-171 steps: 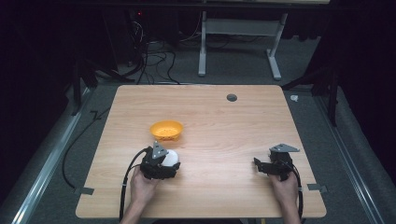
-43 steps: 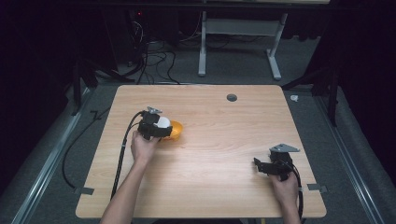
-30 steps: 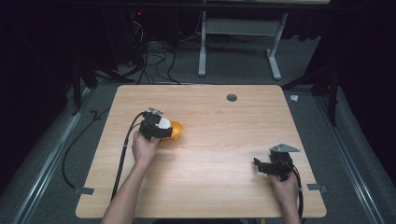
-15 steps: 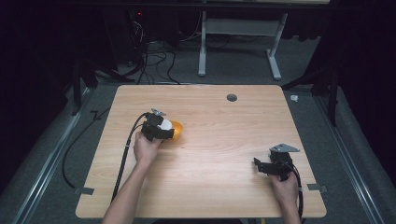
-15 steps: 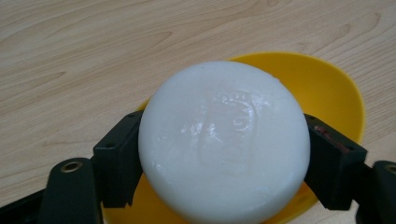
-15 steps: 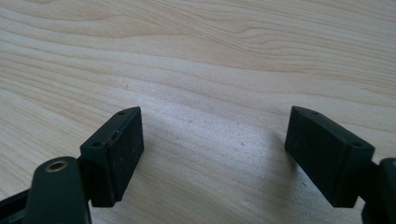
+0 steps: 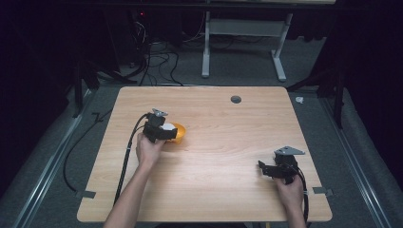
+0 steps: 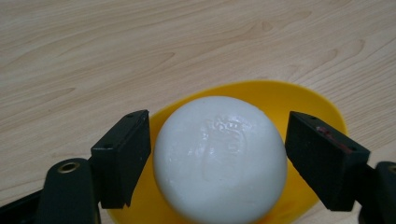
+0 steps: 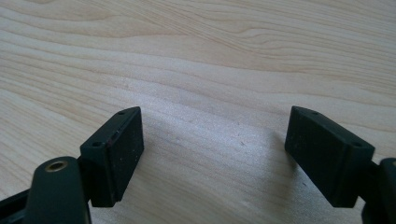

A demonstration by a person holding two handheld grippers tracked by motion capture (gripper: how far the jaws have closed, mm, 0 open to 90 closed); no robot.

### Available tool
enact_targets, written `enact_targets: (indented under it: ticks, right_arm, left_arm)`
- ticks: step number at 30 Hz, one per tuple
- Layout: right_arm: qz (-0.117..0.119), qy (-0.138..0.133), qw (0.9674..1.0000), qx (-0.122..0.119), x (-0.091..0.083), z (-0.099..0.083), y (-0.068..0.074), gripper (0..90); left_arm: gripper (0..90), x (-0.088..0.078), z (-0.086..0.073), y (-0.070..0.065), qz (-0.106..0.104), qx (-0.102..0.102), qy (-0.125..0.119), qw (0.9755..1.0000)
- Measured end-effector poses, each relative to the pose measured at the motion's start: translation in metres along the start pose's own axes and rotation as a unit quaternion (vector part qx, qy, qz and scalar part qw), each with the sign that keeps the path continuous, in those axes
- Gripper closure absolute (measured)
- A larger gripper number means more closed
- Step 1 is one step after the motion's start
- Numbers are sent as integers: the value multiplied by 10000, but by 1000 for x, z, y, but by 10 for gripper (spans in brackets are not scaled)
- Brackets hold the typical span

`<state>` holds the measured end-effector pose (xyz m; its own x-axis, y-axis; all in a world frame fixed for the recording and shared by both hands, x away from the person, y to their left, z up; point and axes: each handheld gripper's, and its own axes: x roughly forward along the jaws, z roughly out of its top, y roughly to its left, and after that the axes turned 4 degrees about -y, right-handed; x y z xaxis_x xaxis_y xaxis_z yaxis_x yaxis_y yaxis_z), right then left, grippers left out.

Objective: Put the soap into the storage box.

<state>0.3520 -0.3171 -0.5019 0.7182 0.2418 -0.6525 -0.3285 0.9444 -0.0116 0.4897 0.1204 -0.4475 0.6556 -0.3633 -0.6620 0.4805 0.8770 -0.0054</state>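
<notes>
The counter (image 7: 223,156) is one pale wood top with a single small dark round fitting (image 7: 235,99) near its far edge. On it sits one yellow bowl (image 8: 299,100), left of centre and toward the far half. One white ball (image 8: 220,158) with a faint embossed mark sits in the bowl, filling much of it.

The left tongs (image 8: 217,161) are spread wide around the ball, a clear gap at each jaw, so nothing is gripped. The right tongs (image 9: 212,154) also stand wide and empty above bare wood near the front right corner, well apart from the bowl.

The risks, as I judge them: the bowl looks light and shallow, so a jaw catching its rim on the way out could tip it or slide it. The ball is smooth and round; a nudge from either jaw might roll it up the wall and out across the counter.

Counted: one counter, one bowl, one ball, two tongs.
</notes>
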Motion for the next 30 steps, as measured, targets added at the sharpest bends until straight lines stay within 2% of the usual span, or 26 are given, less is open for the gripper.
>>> enact_targets:
  ticks: [6, 18, 25, 30]
  right_arm:
    - [-3, 0, 10000, 5, 0, 0, 0, 204]
    - [-1, -1, 10000, -1, 0, 0, 0, 204]
    - [-1, 0, 10000, 0, 0, 0, 0, 204]
    - [-2, 0, 10000, 1, 0, 0, 0, 204]
  left_arm:
    - [222, -3, -1, -1, 29, 100, 77, 9999]
    - [222, -17, 2, 0, -28, 116, -48, 9999]
    - [220, -28, 2, -4, -38, 253, -94, 9996]
    - [219, -34, 2, -4, -97, 277, -143, 9995]
